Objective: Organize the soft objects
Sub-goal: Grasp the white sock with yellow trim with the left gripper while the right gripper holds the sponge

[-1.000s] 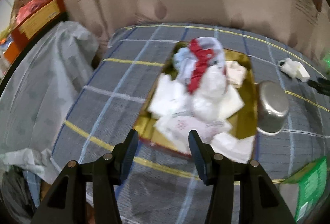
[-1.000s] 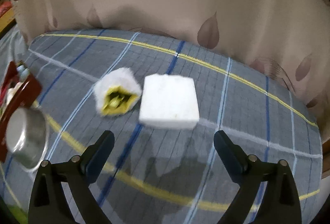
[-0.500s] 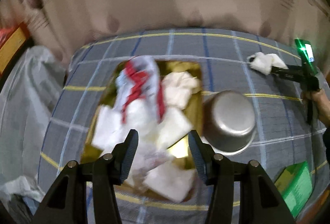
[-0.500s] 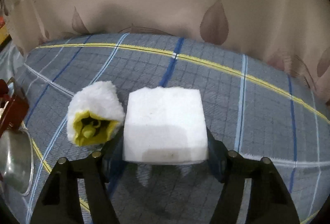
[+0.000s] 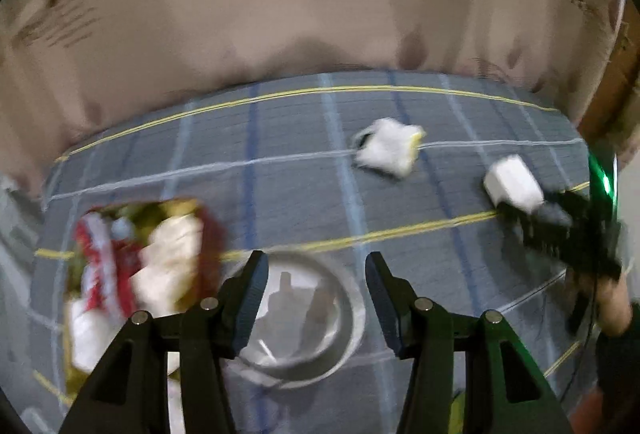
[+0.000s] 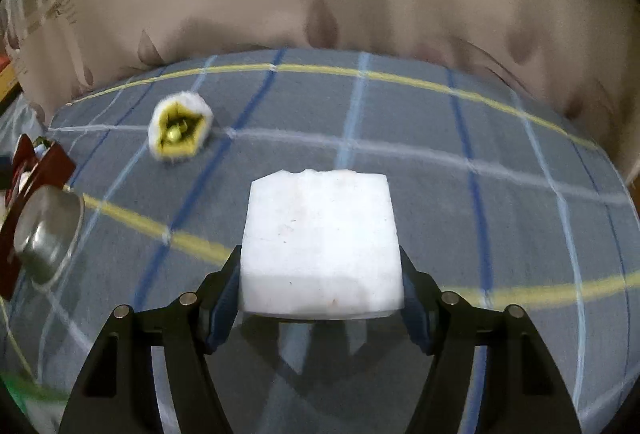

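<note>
Fingers point(image 6: 224, 294) of the right gripper point(image 6: 320, 286) press on both sides of a white foam block point(image 6: 320, 246), which sits squarely between them and looks lifted off the plaid cloth point(image 6: 500, 202) beneath, its shadow lying under it. Up and to the left of those fingers lies a fluffy white roll with a yellow core point(image 6: 180, 130), well apart from the block. Far left of them, at the picture's edge, a steel bowl point(image 6: 48, 234) stands beside a red-rimmed tray point(image 6: 52, 162).

Over on the other side, the left gripper point(image 5: 316, 294) hangs open and empty right above that bowl point(image 5: 304, 318). Left of its fingers the tray point(image 5: 212, 230) holds a heap of white and red soft things point(image 5: 132, 266).

I would say the pick-up step is in hand: the block is gripped but not yet put anywhere. Next it needs carrying leftward to the tray or the bowl, and I cannot tell which; a gentle squeeze should do, since foam gives.

Motion blur smears the left view, so the heap's items are hard to sort out. Both the tray and the bowl are cut off in the right view.
</note>
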`<state>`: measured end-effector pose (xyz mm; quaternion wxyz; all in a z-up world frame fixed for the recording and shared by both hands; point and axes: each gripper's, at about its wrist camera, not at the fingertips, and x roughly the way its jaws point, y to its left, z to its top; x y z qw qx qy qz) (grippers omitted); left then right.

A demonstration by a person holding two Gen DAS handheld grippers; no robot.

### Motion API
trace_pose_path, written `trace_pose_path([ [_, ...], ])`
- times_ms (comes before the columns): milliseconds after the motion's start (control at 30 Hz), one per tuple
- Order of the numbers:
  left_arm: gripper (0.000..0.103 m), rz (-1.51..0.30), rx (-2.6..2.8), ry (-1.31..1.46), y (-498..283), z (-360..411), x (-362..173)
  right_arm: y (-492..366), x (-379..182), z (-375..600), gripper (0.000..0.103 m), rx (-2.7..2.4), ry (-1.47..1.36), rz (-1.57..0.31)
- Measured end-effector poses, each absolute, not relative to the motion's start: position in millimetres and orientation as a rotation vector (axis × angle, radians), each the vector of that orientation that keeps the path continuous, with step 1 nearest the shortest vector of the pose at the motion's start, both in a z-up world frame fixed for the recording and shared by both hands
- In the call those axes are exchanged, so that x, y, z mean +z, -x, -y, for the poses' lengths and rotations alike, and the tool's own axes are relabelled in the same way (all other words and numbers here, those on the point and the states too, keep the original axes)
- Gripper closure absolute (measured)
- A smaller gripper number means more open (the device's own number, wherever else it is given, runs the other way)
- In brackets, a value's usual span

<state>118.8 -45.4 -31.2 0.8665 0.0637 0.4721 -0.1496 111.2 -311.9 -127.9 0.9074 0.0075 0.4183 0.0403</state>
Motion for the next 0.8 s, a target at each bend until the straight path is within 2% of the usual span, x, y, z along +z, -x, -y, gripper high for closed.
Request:
trace_pose_path([
  [333, 0.051, -0.955, -0.405, -0.192, -167.2, 115.5, -39.5, -71.4, -138.8, 337.6, 0.037, -0.007, -0.063, -0.856],
  [800, 0.051, -1.068, -0.429, -0.211, -237.9, 161.8, -81.8, -74.1, -141.6, 335.1, 0.034, -0.008, -0.058, -0.871],
])
